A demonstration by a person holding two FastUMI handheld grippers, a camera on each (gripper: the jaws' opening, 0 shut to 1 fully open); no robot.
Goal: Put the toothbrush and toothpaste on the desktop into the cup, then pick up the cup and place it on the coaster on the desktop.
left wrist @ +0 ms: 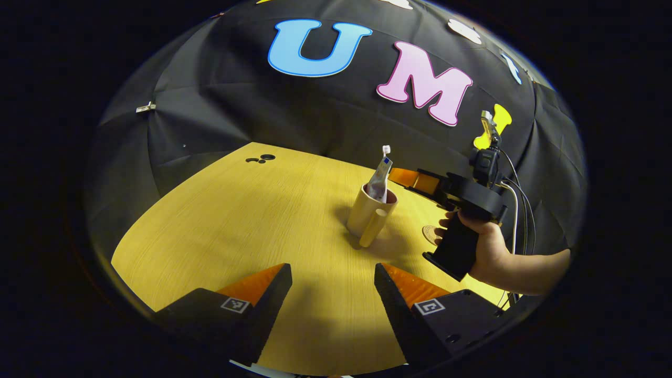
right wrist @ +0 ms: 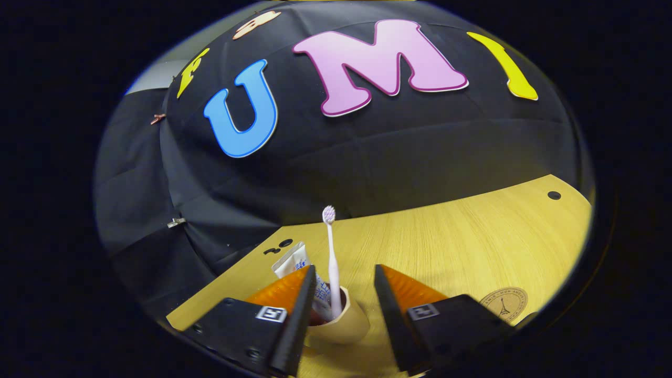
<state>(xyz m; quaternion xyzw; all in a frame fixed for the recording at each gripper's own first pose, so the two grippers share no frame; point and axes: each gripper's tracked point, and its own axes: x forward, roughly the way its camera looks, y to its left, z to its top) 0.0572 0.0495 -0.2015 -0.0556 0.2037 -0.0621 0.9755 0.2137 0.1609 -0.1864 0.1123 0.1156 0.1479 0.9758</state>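
cup (right wrist: 338, 323) between right gripper (right wrist: 344, 283) fingers, seemingly untouched, toothbrush (right wrist: 332, 262) inside

Black cloth wall (left wrist: 220, 105) (creased) behind wooden desktop (left wrist: 236, 220)

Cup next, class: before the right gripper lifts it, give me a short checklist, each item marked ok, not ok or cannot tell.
1. Toothbrush in cup: ok.
2. Toothpaste tube in cup: ok.
3. Cup upright on desktop: ok.
4. Right gripper open with the cup between its fingers: ok.
5. Fingers pressing on cup: not ok.
6. Coaster free to receive the cup: ok.
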